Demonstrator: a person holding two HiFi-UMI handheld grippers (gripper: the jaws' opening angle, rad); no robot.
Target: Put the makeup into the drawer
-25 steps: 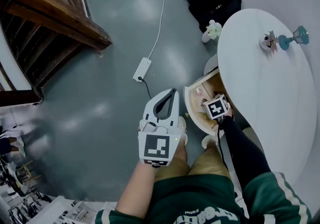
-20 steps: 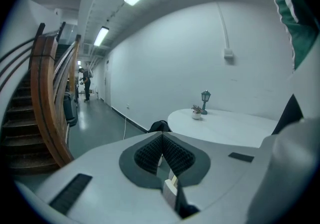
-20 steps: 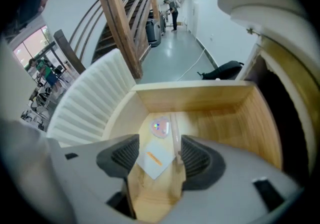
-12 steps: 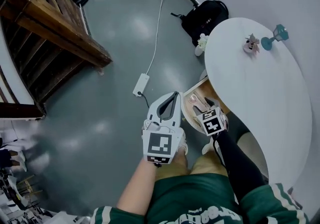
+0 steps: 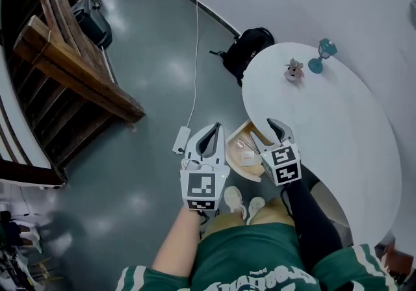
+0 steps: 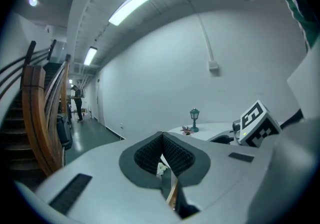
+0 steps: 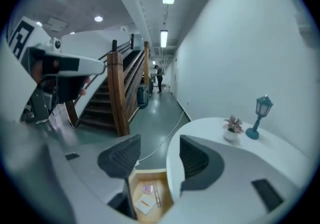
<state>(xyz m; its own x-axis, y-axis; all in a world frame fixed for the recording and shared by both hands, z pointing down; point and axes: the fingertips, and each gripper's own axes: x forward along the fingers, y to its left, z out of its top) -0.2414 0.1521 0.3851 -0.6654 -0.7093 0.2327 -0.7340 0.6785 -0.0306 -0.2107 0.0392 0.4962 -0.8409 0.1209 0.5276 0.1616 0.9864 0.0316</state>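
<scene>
The wooden drawer (image 5: 229, 154) under the white table stands pulled open. Inside lie a pink round compact (image 5: 239, 145) and a white flat case (image 5: 249, 157). The right gripper view looks down into the drawer (image 7: 138, 176) and shows the compact (image 7: 148, 188), a slim tube (image 7: 157, 194) and the white case (image 7: 145, 204). My right gripper (image 5: 262, 130) hangs above the drawer, open, with nothing between its pads (image 7: 192, 158). My left gripper (image 5: 216, 127) is held to the drawer's left at the same height, shut and empty; its pads meet in the left gripper view (image 6: 162, 140).
The white oval table (image 5: 325, 134) carries a teal lamp (image 5: 321, 54) and a small flower pot (image 5: 294, 70). A black backpack (image 5: 247, 49) lies on the floor beyond it. A power strip (image 5: 180, 140) with its cable and a wooden staircase (image 5: 71, 75) are to the left.
Both grippers have risen, the right one up out of the drawer. The head view has tipped up, so more of the hall and table shows.
</scene>
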